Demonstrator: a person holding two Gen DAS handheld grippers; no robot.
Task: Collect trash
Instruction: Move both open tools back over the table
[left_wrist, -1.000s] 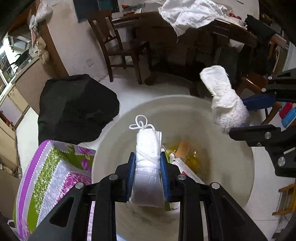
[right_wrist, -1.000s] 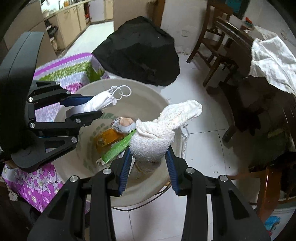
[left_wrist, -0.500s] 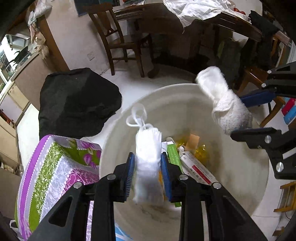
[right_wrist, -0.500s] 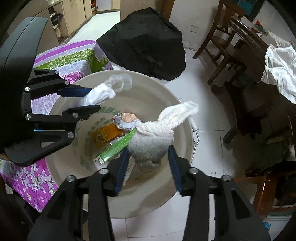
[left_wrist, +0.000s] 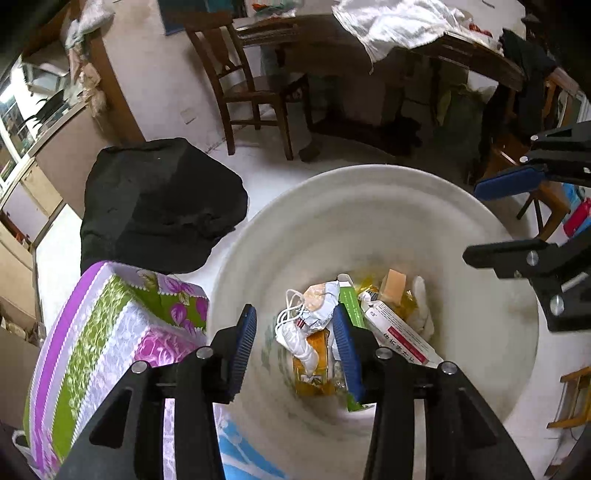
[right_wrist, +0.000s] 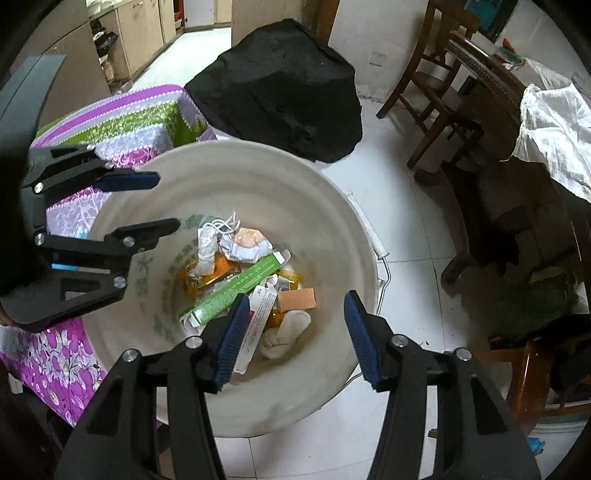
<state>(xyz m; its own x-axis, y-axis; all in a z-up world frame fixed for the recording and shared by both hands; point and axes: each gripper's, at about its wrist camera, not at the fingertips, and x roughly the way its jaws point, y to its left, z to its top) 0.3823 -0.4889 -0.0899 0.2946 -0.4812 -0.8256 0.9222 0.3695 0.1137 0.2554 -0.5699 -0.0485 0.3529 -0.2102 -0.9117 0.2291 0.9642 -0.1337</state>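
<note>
Holding mask (left_wrist: 295, 332), sock (right_wrist: 286, 328): bucket (right_wrist: 332, 206).

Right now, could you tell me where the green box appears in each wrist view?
Left wrist: green box stands near centre, in the bucket, partly behind a gripper finger.
Right wrist: it lies diagonally at the bucket's bottom, left of centre.
Shared landmark: the black bag beyond the bucket.

My left gripper (left_wrist: 293, 345) is matte black plastic, two angular fingers with cut-out windows; ribbed blue pads (left_wrist: 242, 349) line their inner faces; round silver screws sit at the knuckles behind the pads. My right gripper (right_wrist: 293, 338) is built the same; seen sideways from it, the left one shows a small light-blue mark on its body.
</note>
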